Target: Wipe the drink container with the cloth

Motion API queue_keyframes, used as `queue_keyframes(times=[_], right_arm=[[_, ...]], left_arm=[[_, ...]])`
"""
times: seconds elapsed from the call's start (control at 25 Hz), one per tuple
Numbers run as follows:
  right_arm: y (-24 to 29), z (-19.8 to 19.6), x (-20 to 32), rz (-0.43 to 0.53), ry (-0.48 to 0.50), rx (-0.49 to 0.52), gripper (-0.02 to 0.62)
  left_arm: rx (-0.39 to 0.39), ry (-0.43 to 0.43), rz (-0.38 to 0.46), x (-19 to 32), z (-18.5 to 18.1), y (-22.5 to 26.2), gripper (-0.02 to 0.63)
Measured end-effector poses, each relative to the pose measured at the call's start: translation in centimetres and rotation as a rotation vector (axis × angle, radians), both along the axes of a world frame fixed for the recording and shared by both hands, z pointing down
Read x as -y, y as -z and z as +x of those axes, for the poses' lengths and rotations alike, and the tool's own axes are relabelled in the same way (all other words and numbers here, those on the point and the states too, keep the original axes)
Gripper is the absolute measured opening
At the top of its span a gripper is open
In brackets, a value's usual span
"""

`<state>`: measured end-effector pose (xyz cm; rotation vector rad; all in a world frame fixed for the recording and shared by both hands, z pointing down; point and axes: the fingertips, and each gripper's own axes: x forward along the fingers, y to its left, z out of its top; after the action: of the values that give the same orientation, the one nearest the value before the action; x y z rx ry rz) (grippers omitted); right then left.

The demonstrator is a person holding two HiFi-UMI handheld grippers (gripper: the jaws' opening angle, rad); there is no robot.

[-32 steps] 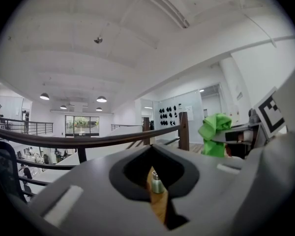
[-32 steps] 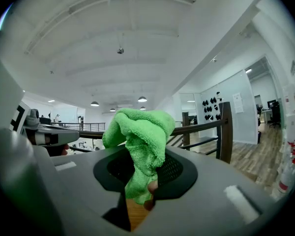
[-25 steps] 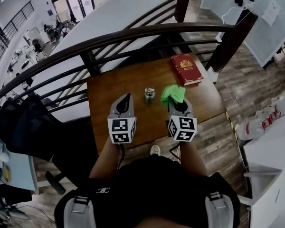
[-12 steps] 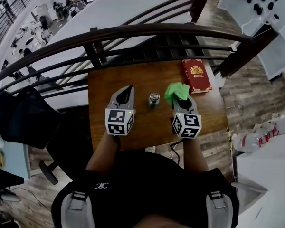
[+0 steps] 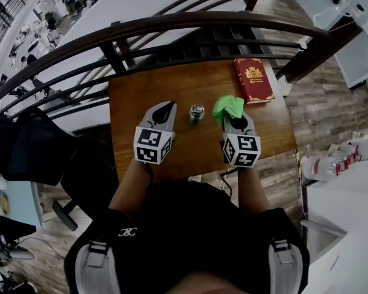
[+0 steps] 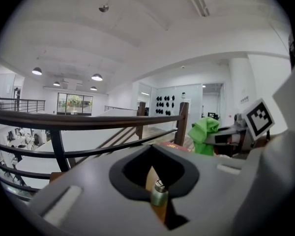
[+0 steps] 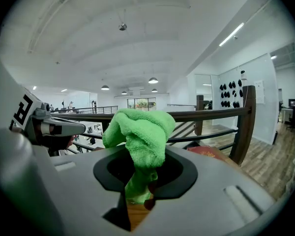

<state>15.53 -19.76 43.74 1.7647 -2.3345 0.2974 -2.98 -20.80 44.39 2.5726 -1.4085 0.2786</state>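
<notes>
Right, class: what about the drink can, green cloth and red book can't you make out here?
- Drink can: label too small in the head view; in the left gripper view, the left hand-held gripper hides its lower part.
- Red book: cover print too small, head view.
- Green cloth: clamped end hidden inside the jaws, right gripper view.

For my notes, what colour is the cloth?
Bright green; the cloth shows best in the right gripper view.

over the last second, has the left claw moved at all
Yes: the left claw has gone forward, away from the near edge of the table and toward the railing.
</notes>
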Motion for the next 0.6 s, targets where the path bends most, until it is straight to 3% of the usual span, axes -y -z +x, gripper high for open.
queue_keyframes(times=[0.2, 0.36, 0.52, 0.6], right_arm=[[-1.4, 0.7, -0.3, -0.029, -0.004, -0.005, 0.091], [-2.4, 1.3, -0.5, -0.056, -0.012, -0.015, 0.091], [-3.3, 2.3, -0.7, -0.081, -0.032, -0.018, 0.091], [-3.7, 2.9, -0.8, -0.093, -0.045, -0.02, 0.091]], left_arm=[[0.05, -0.076, -0.034, -0.1, 2.2, -1.9, 0.054], [0.085, -0.156, -0.09, -0.2, 3.8, -3.7, 0.107], [0.117, -0.219, -0.073, 0.3, 5.5, -4.7, 0.112], [0.128, -0.254, -0.06, 0.8, 6.2, -5.1, 0.165]])
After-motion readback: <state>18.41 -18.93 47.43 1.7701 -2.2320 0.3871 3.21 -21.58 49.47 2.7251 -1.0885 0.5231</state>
